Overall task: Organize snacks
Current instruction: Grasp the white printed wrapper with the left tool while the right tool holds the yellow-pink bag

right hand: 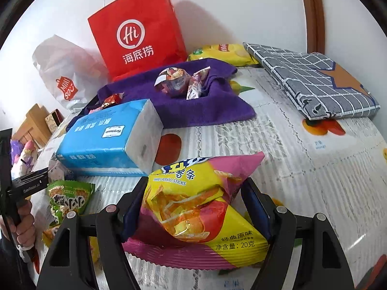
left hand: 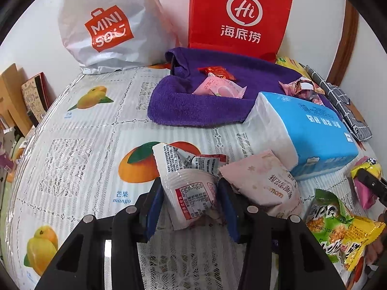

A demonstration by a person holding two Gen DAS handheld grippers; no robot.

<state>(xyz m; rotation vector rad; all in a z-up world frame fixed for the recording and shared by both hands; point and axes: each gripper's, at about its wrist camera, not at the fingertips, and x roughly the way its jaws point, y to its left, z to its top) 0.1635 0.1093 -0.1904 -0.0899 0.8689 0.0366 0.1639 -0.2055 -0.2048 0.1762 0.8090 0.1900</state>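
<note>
the left gripper (left hand: 191, 200) has its jaws clenched on a white snack packet (left hand: 188, 186) on the fruit-print tabletop (left hand: 79, 145), beside a pink snack packet (left hand: 263, 186). the right gripper (right hand: 193, 205) grasps a sweet potato sticks bag (right hand: 200, 207) near the blue tissue pack (right hand: 106, 140).

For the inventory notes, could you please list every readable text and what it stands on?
"MINISO": white bag
"Hi 海底捞": red bag
"芒果 mango": tablecloth
"SWEET POTATO STICKS", "经典原味", "净含量: 20克": yellow snack bag
"H20260103F1V": green snack bag
Tissue pack and white packet print: too small.
</note>
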